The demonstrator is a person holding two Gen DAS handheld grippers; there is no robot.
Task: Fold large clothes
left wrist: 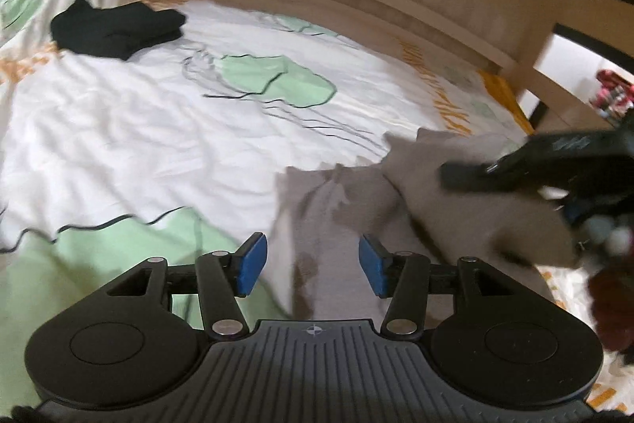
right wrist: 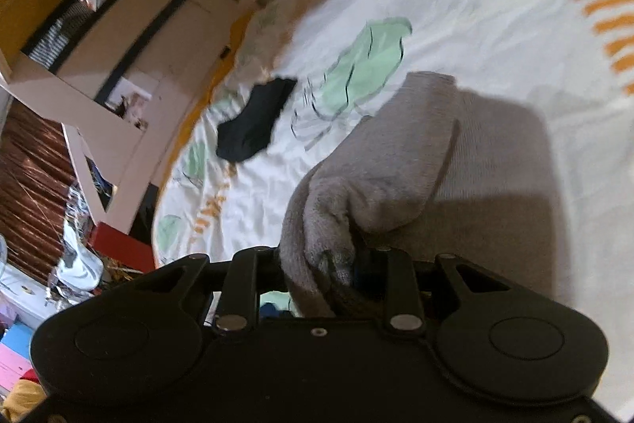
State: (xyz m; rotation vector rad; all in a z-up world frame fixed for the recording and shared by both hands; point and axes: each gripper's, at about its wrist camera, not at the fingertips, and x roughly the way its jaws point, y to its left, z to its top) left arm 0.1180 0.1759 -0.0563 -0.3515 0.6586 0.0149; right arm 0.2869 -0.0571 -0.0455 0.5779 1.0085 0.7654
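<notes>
Mid-fold: right hand-held gripper [right wrist: 348, 264] clamped on a bunched edge of the grey garment [left wrist: 455, 209], lifting it off the bed [left wrist: 138, 130]. Left hand-held gripper [left wrist: 313, 266] wide apart, empty, just above that garment. Next, probably: pinch the opposite edge. Folded black garment [left wrist: 115, 27] well beyond.

We see soft daylight, motion blur throughout, heavy fisheye bending at edges, and a dim shadow beside the grey garment [right wrist: 495, 161].

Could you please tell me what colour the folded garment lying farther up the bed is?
Black; the folded garment shows best in the left wrist view.
</notes>
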